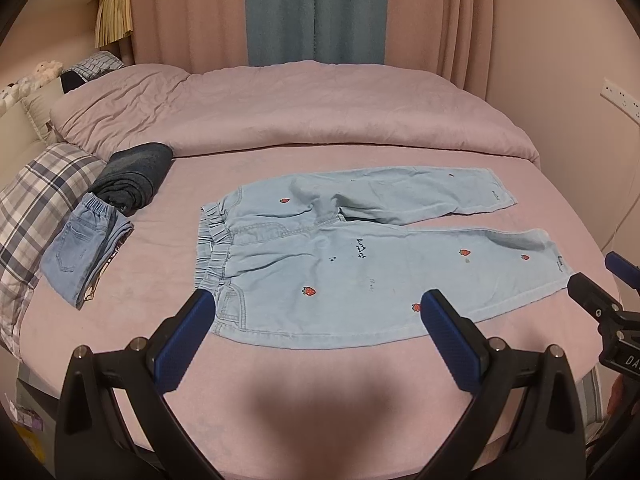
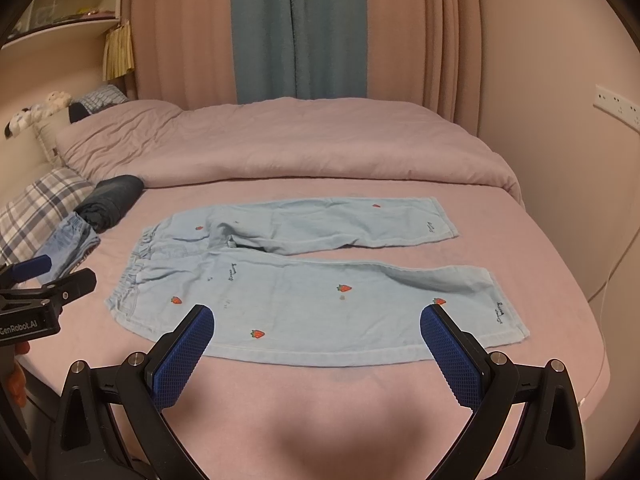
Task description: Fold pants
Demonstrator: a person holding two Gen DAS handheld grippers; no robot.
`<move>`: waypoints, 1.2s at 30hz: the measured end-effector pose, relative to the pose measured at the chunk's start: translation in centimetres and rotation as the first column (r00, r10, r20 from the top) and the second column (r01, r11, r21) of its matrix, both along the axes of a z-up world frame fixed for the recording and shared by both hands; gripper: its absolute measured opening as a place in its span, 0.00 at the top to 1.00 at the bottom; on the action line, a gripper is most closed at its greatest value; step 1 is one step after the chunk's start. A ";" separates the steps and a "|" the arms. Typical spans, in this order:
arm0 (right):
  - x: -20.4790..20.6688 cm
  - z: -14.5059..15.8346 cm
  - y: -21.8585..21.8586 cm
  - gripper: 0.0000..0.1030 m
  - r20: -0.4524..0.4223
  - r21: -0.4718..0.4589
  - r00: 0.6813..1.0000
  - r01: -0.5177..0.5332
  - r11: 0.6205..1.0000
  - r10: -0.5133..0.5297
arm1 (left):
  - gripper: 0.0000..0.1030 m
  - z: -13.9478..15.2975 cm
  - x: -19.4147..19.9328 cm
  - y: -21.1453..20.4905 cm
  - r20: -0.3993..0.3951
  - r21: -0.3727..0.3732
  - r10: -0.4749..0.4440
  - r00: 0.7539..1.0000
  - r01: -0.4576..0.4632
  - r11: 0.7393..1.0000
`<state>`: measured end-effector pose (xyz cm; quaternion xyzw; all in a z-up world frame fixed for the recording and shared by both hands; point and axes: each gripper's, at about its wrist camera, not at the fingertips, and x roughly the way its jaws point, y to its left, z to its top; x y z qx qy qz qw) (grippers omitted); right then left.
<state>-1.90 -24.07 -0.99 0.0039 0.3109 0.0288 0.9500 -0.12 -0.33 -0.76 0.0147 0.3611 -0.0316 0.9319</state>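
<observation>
Light blue pants (image 1: 360, 264) with small red strawberry prints lie flat on the pink bed, waistband to the left, both legs spread to the right. They also show in the right wrist view (image 2: 320, 280). My left gripper (image 1: 318, 304) is open and empty, above the near edge of the pants by the waistband. My right gripper (image 2: 316, 318) is open and empty, above the near leg. The right gripper shows at the right edge of the left wrist view (image 1: 596, 284). The left gripper shows at the left edge of the right wrist view (image 2: 60, 276).
A folded pair of light denim pants (image 1: 84, 252) and a dark folded garment (image 1: 132, 176) lie at the left of the bed. A plaid pillow (image 1: 36, 204) is beside them. A bunched pink duvet (image 1: 300, 112) fills the far half. Curtains (image 1: 316, 8) hang behind.
</observation>
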 end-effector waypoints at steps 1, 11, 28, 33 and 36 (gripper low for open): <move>0.0 0.1 -0.1 0.01 -0.001 0.000 1.000 0.003 1.000 -0.003 | 0.00 -0.1 0.0 -0.1 -0.002 0.001 -0.001 1.000 0.001 1.000; -0.1 0.0 -0.4 0.01 -0.001 0.001 1.000 0.013 1.000 -0.013 | 0.00 -0.3 0.2 -0.8 -0.015 0.006 -0.017 1.000 0.017 1.000; -0.2 -0.3 -0.7 0.01 0.000 0.004 1.000 0.024 1.000 -0.024 | 0.00 -0.6 0.7 -1.4 -0.036 0.001 -0.034 0.999 0.034 0.999; -0.1 -0.2 -0.7 0.01 0.000 0.004 1.000 0.024 1.000 -0.024 | 0.00 -0.6 0.8 -1.4 -0.037 0.001 -0.035 0.999 0.035 0.999; -0.1 -0.3 -0.8 0.01 0.000 0.004 1.000 0.023 1.000 -0.023 | 0.00 -0.5 0.8 -1.4 -0.040 0.001 -0.035 0.999 0.035 0.999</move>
